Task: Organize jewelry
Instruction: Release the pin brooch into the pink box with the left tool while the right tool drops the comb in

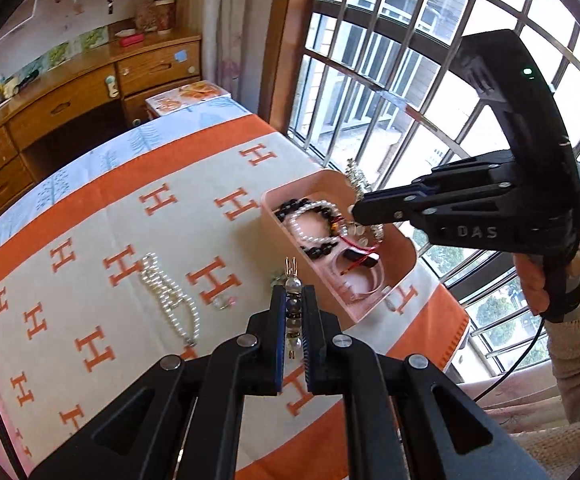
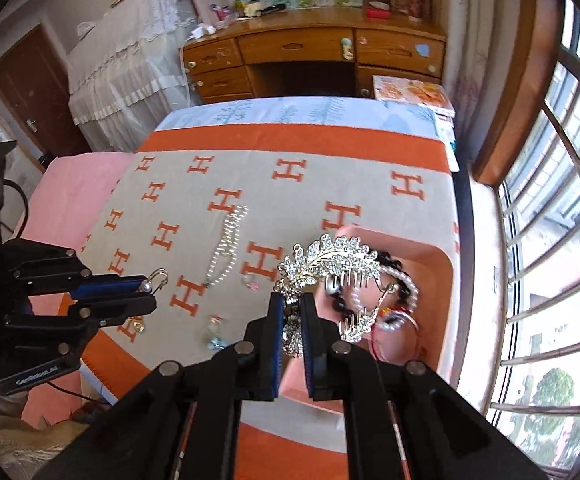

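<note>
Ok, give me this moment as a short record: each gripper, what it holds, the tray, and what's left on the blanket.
left gripper: shut on beaded hair clip, above the blanket
right gripper: shut on rhinestone hair comb, over the tray
pink tray: holds pearl and dark bead bracelets, red cord pieces
blanket: orange H pattern
loose on blanket: pearl necklace; small clear pieces, too small to identify

This is a home bedroom: a bed with an orange blanket (image 2: 290,140), a wooden desk (image 2: 313,60), and a barred window (image 1: 389,80).
</note>
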